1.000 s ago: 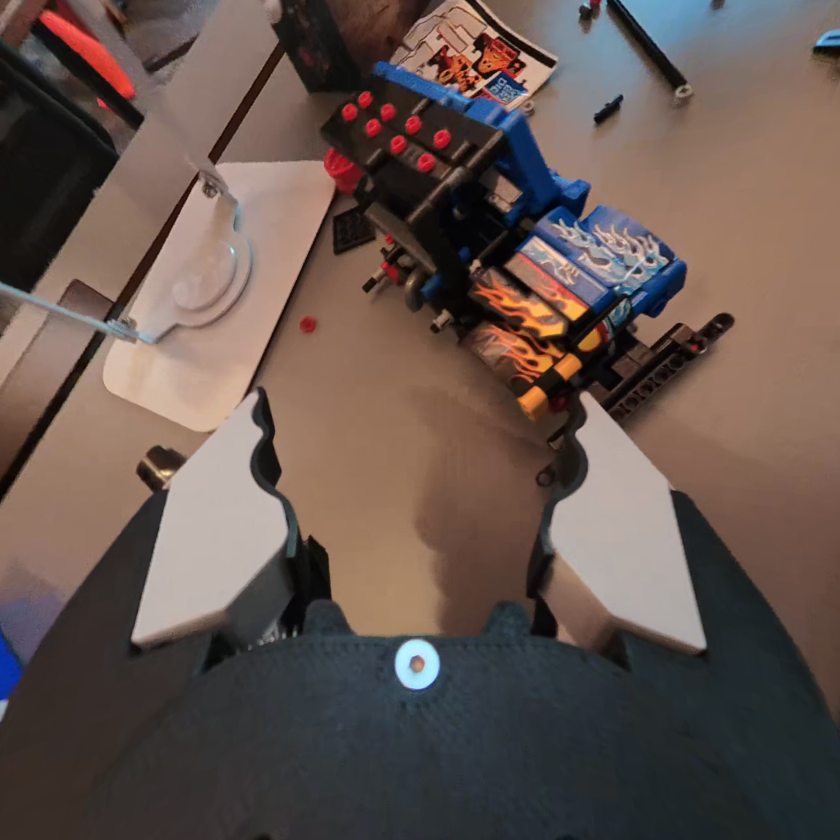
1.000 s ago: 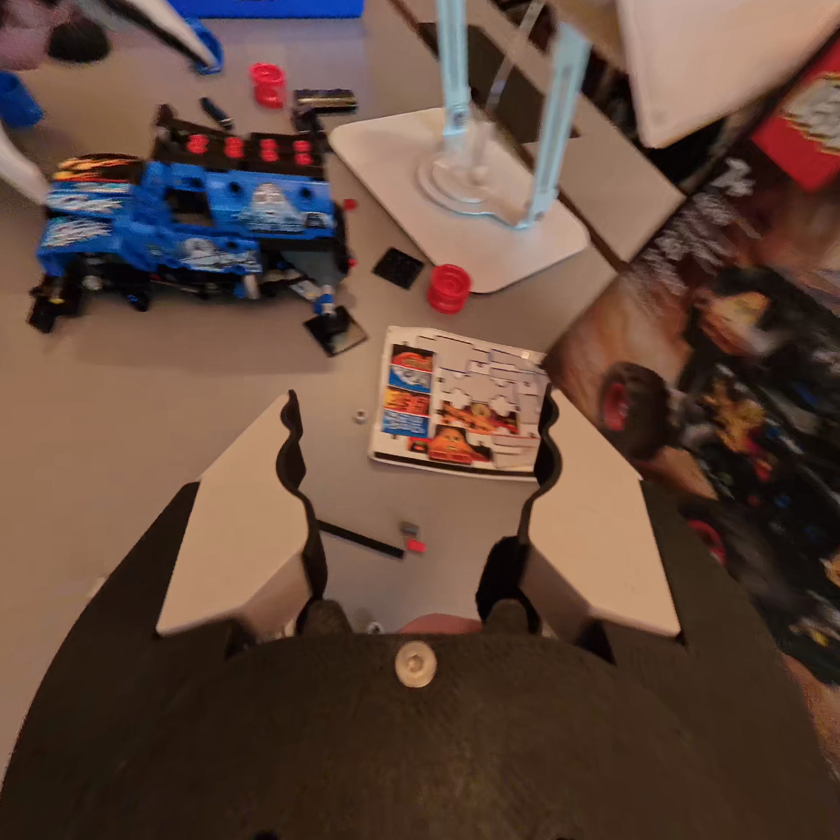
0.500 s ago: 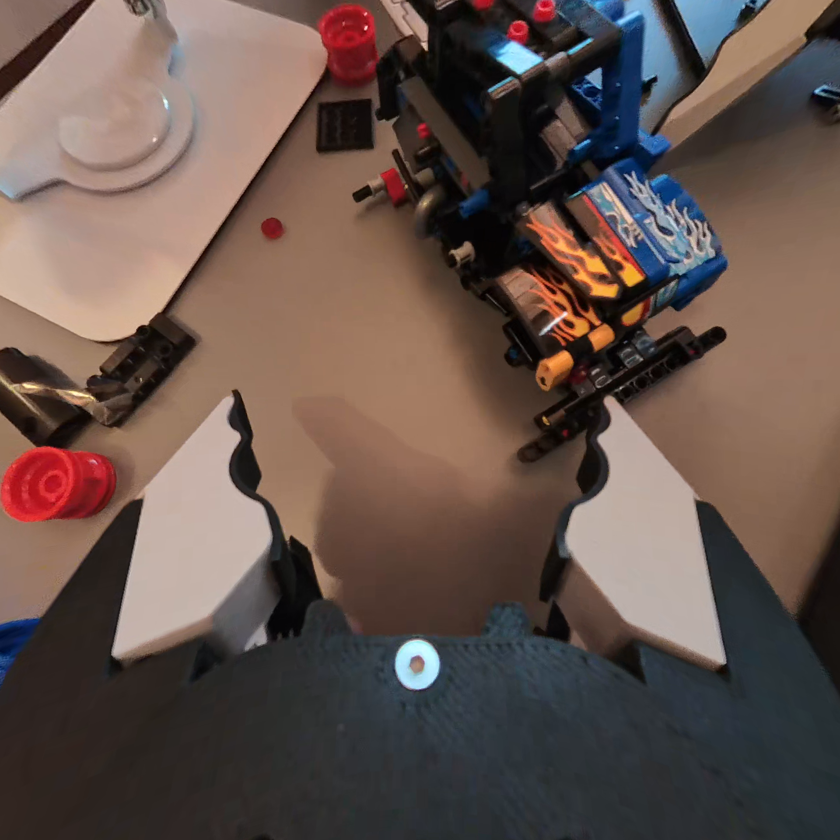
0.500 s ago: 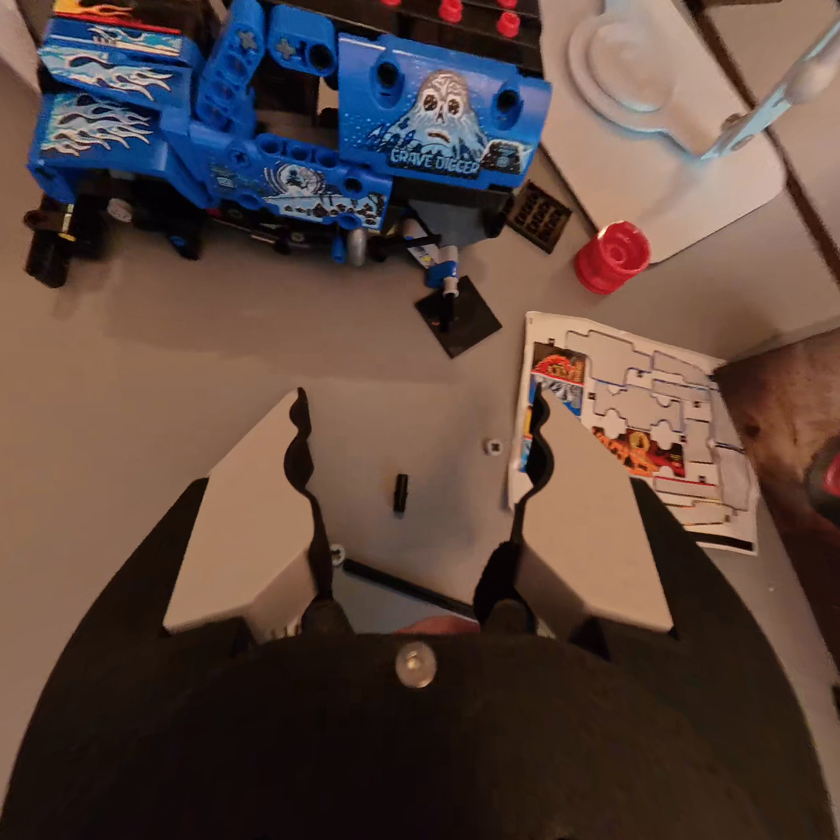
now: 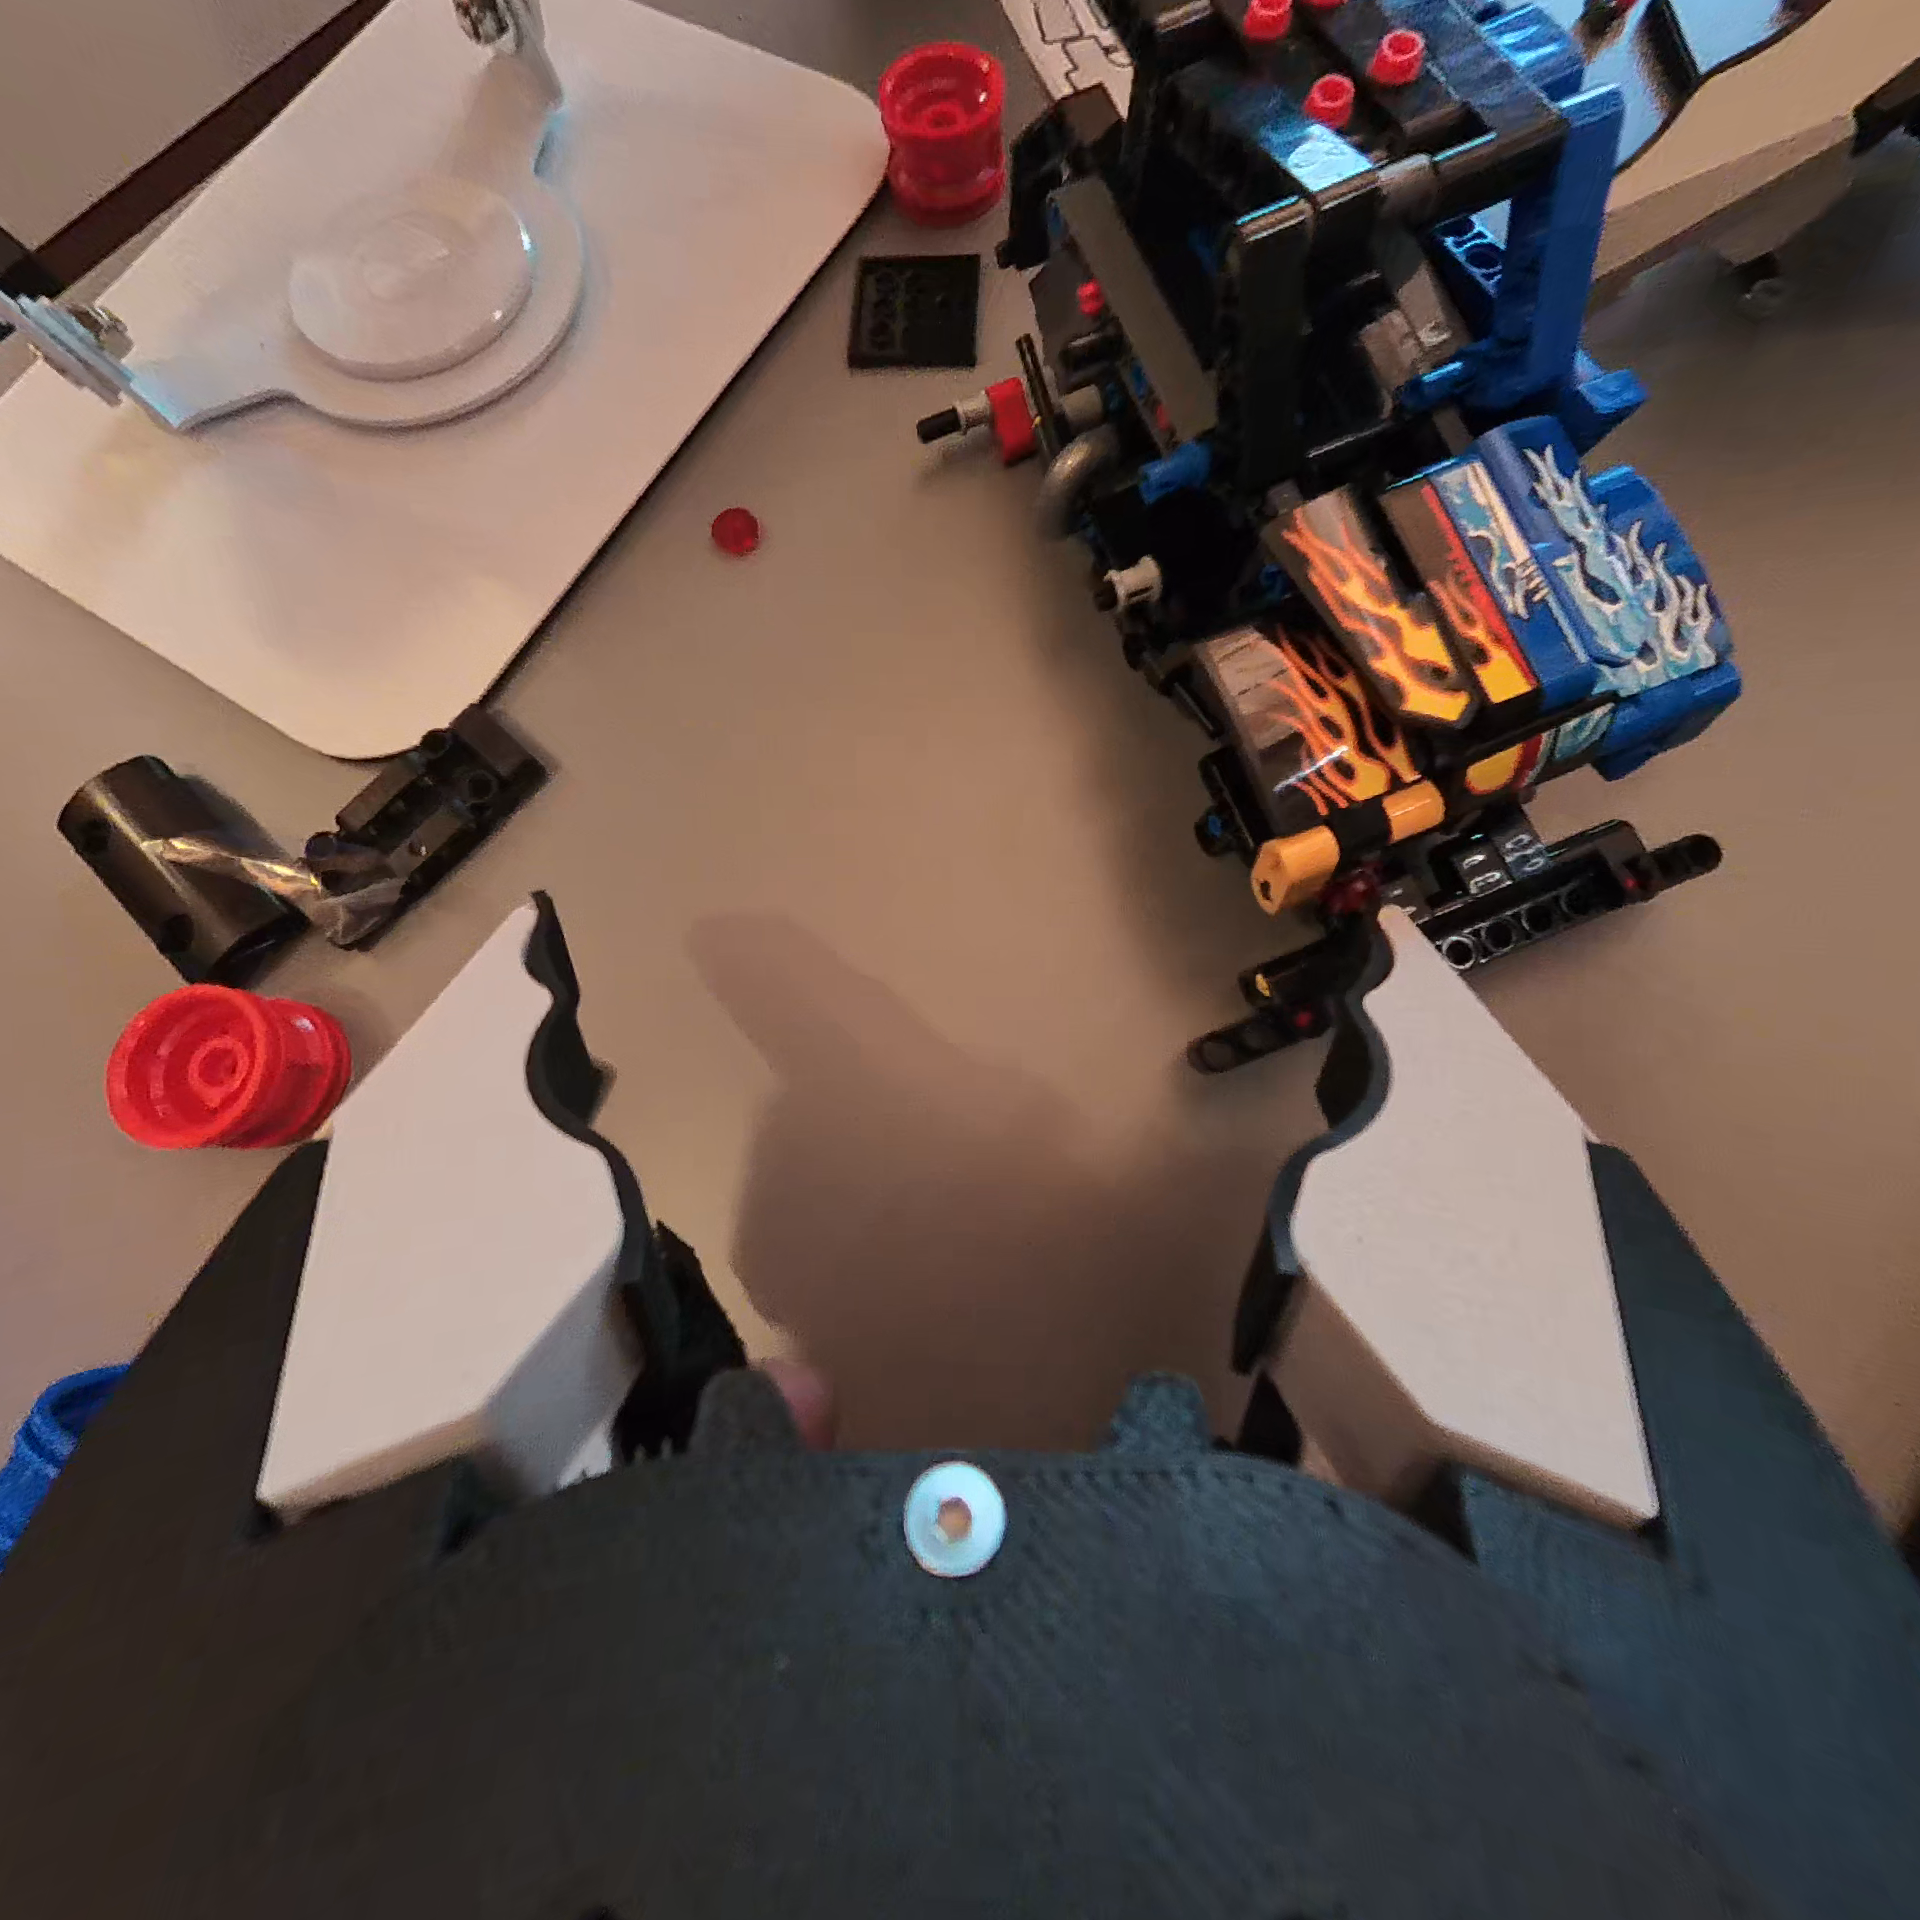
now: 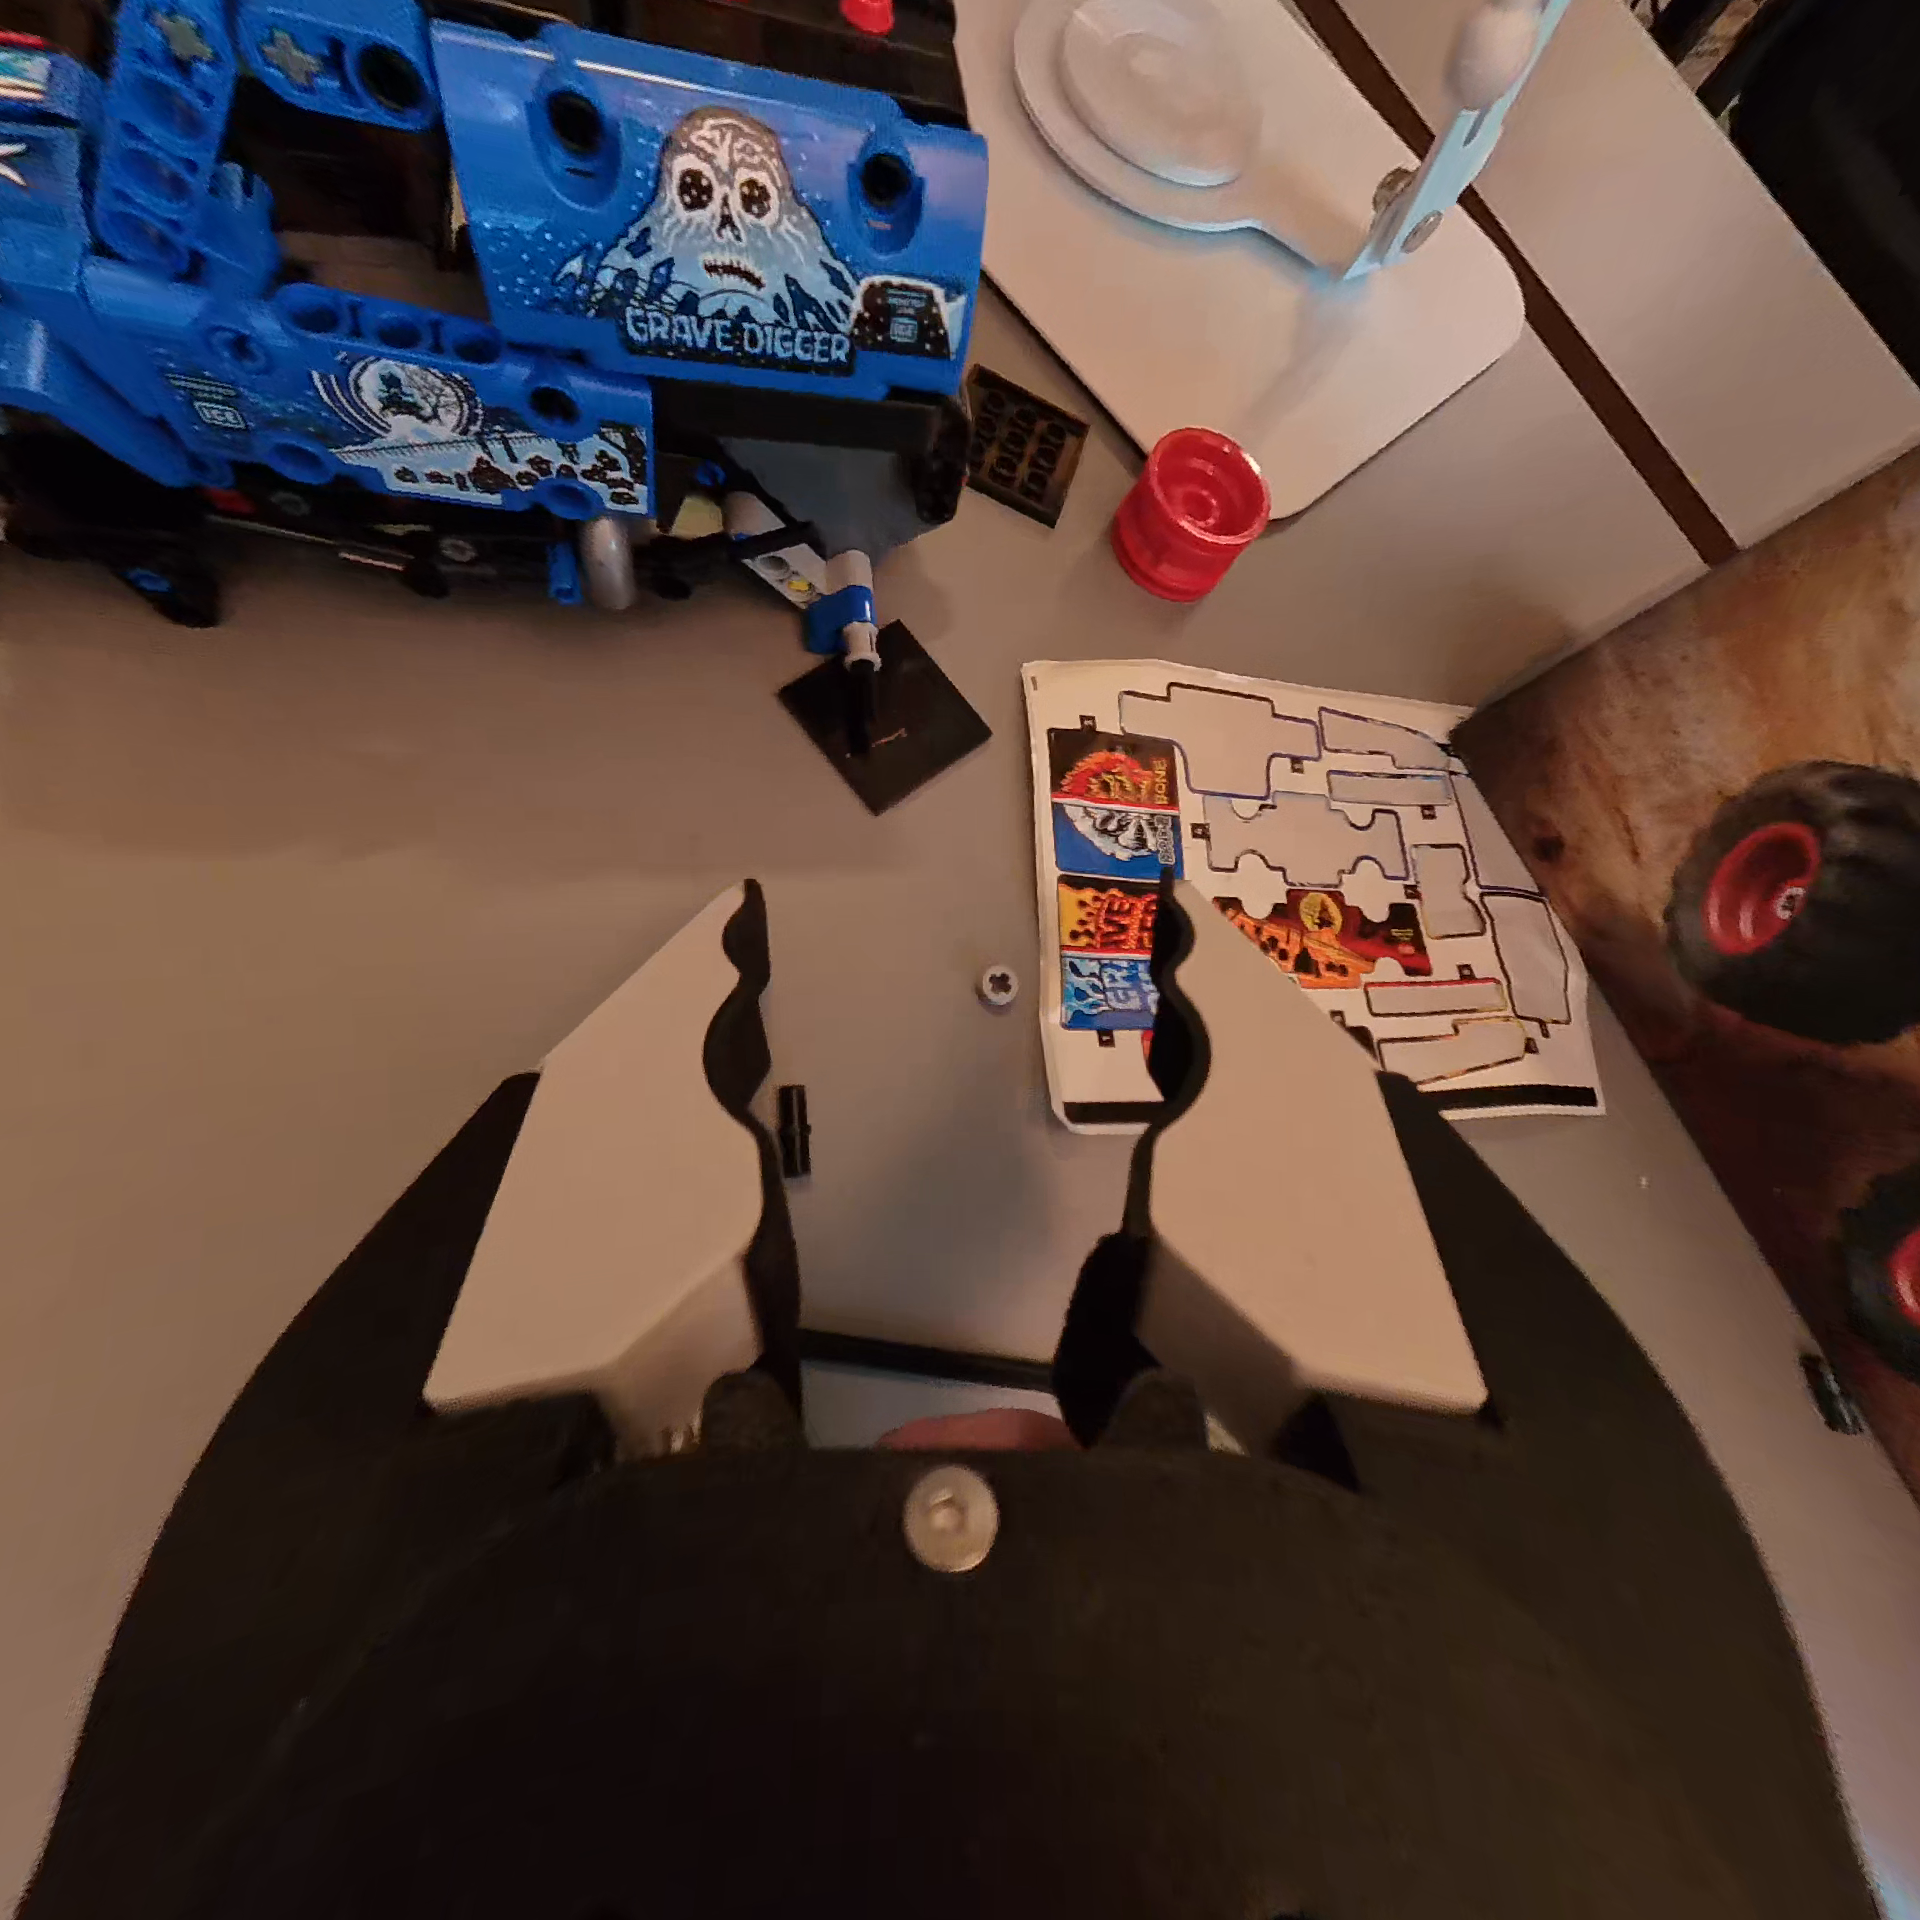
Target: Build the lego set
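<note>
Both tongs stand empty above the grey table [image 5: 852, 727]. Left tongs [image 5: 961, 914] gape wide, their white wedge fingers with wavy black inner edges well apart over bare surface; right tongs [image 6: 961, 894] are parted less widely, holding nothing, with a small black pin [image 6: 794, 1127] lying on the table just beside the left finger and a thin black rod [image 6: 914, 1351] crossing low between the fingers.

Just past the left tongs' right fingertip lies a black holed beam at the front of the lego truck [image 5: 1382, 499], which rests on the table ahead and to the right; this view shows its flame-printed hood panels, yellow connector and red-studded black underside. Only the right wrist view shows the truck's [image 6: 499, 312] glossy blue side panel with a skull picture, a small grey ring [image 6: 998, 983], the half-used sticker sheet [image 6: 1351, 883] and the printed box [image 6: 1766, 883] at the right.

Only the left wrist view shows a red wheel hub [image 5: 223, 1065] at the left, a black cylinder [image 5: 166, 862] with crumpled clear film, a tiny red round stud [image 5: 736, 531].

Both views share the white stand base [image 5: 416, 312], a ribbed red hub [image 5: 940, 135] and a black studded plate [image 5: 914, 312].
</note>
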### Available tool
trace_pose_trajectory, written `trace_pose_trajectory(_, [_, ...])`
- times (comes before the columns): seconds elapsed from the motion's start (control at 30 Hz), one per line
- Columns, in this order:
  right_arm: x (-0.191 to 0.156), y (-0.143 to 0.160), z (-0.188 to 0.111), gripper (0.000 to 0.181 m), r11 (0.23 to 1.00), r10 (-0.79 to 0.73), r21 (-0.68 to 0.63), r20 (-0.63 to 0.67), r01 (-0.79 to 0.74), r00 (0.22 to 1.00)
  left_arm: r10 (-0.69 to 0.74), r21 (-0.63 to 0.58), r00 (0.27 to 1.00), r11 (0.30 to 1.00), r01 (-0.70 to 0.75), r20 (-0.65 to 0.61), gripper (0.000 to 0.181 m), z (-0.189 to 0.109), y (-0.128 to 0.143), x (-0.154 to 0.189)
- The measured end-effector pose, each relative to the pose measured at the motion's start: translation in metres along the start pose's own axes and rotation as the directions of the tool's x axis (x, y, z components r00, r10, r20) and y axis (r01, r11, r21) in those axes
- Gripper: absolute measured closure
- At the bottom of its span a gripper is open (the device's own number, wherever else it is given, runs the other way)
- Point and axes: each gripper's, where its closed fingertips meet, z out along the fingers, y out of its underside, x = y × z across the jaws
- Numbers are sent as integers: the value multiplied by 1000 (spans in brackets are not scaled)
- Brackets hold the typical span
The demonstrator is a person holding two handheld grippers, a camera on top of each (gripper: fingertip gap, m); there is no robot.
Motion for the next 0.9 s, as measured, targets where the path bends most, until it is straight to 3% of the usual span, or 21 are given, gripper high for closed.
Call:
trace_pose_trajectory(0.3, [14, 2, 4, 134, 999, 34, -34, -99, -37, 994, -1, 1, 1000, 1000, 1, 30, 33, 2, -2, -5])
trace_pose_trajectory(0.4, [16, 4, 4, 131, 995, 80, -46, -104, -85, 991, -39, -8, 998, 999, 40, 49, 33, 4, -2, -9])
trace_pose_trajectory(0.57, [14, 7, 5, 133, 984, 163, -66, -62, -167, 985, -70, -25, 997, 997, 71, 41, 32, 9, -3, -8])
trace_pose_trajectory(0.67, [13, 6, 4, 129, 989, 123, -79, -37, -125, 992, -84, -24, 995, 996, 85, 56, 30, 10, -4, -12])
trace_pose_trajectory(0.77, [7, 5, 7, 141, 981, 168, -102, 17, -165, 986, -98, -25, 993, 995, 100, 62, 30, 14, -6, -13])
trace_pose_trajectory(0.9, [10, 5, 11, 134, 963, 227, -162, 55, -216, 972, -137, -36, 990, 990, 138, 42, 37, 16, -5, -13])
